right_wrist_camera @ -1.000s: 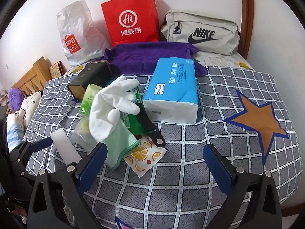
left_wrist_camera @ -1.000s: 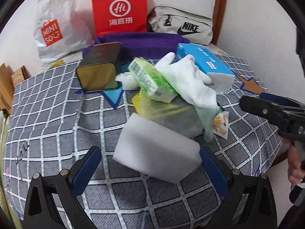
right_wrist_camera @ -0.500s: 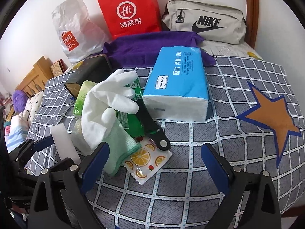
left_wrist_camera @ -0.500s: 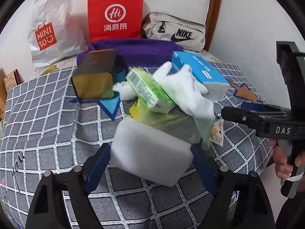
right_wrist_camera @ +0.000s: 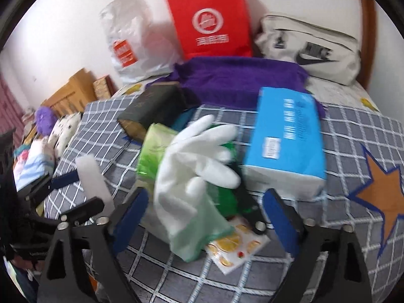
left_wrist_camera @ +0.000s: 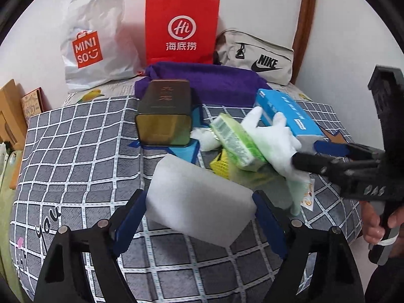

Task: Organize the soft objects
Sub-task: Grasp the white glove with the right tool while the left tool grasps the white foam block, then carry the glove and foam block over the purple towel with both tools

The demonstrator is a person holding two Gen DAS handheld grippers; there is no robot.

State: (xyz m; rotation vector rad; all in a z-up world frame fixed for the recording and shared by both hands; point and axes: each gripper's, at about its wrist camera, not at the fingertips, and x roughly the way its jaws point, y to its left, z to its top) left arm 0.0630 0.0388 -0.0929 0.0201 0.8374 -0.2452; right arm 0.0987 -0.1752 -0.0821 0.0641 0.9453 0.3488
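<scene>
A white foam block [left_wrist_camera: 199, 199] lies on the checked bedspread [left_wrist_camera: 83, 151] between my left gripper's [left_wrist_camera: 199, 214] fingers, whose blue pads press both its ends. In the right wrist view the block [right_wrist_camera: 93, 184] shows at the left. A white glove with a green cuff [right_wrist_camera: 194, 174] lies on a pile with a green wipes pack [left_wrist_camera: 234, 141] and a blue tissue pack [right_wrist_camera: 287, 139]. My right gripper [right_wrist_camera: 204, 212] is open, its fingers either side of the glove's cuff. It shows from the side in the left wrist view [left_wrist_camera: 328, 161].
A dark tin box [left_wrist_camera: 164, 116] lies behind the pile. A purple towel [left_wrist_camera: 202, 80], a white Miniso bag [left_wrist_camera: 93, 38], a red paper bag [left_wrist_camera: 180, 27] and a grey Nike bag [left_wrist_camera: 255, 58] stand along the wall. A fruit-print sachet [right_wrist_camera: 237, 247] lies under the glove.
My left gripper has closed in onto the foam block's ends. My right gripper has moved forward and left, so its open fingers now straddle the glove.
</scene>
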